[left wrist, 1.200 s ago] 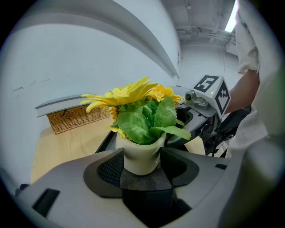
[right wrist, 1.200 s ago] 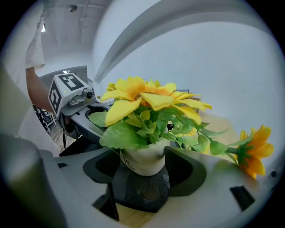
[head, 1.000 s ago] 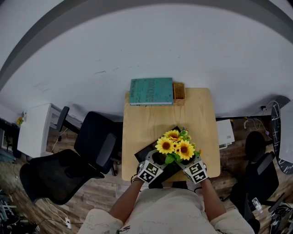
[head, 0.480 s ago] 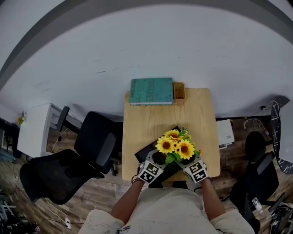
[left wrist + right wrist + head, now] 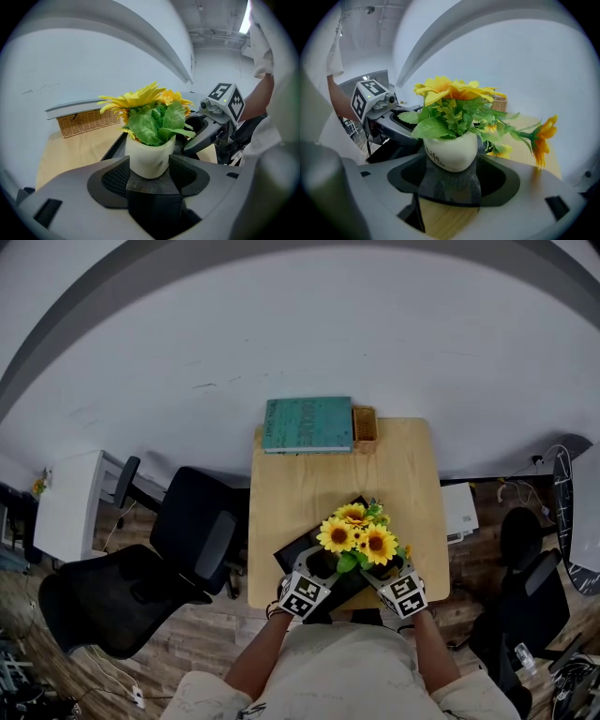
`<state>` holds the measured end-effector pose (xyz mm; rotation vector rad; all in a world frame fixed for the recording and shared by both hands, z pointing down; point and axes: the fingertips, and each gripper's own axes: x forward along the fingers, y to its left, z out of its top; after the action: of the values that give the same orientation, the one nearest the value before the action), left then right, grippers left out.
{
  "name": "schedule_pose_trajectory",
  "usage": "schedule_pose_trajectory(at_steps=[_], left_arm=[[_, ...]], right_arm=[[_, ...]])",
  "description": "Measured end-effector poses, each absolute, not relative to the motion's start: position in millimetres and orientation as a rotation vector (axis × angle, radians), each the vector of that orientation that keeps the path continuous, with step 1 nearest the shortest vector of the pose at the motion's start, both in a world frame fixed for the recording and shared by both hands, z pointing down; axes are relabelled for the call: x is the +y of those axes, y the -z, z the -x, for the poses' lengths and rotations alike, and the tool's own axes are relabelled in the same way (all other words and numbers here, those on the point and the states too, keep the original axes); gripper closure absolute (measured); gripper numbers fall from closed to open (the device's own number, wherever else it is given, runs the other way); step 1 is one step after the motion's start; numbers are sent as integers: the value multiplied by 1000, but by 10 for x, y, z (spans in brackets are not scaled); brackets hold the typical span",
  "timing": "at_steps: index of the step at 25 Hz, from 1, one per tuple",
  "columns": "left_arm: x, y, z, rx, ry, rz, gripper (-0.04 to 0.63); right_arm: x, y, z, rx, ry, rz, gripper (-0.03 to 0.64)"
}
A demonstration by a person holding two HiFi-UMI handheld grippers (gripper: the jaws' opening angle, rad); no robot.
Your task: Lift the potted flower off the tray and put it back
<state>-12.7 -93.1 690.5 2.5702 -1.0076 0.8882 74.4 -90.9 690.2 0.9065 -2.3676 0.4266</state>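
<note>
The potted flower (image 5: 358, 538), yellow sunflowers with green leaves in a white pot (image 5: 149, 157), is over the black tray (image 5: 295, 554) at the near end of the wooden table (image 5: 309, 484). My left gripper (image 5: 320, 565) is shut on the pot from the left and my right gripper (image 5: 383, 570) from the right. In the left gripper view the pads press the pot's sides and dent it, and the right gripper's marker cube (image 5: 226, 99) shows beyond. The right gripper view has the pot (image 5: 451, 151) sitting between the jaws. I cannot tell whether the pot's base touches the tray.
A teal book (image 5: 309, 425) and a small wicker basket (image 5: 366, 425) lie at the table's far end by the white wall. A black office chair (image 5: 187, 540) stands left of the table, and another chair (image 5: 520, 540) at the right.
Both grippers and the flower have shifted very slightly toward the table's near edge. The grip on the pot is unchanged.
</note>
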Motion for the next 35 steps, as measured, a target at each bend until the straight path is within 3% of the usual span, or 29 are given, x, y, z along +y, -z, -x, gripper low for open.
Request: schedule_pose_trajectory(at_steps=[35], left_arm=[[-812, -6600, 518, -1242, -720, -2536, 333]], right_arm=[[-918, -6684, -1317, -2321, -408, -1165, 288]])
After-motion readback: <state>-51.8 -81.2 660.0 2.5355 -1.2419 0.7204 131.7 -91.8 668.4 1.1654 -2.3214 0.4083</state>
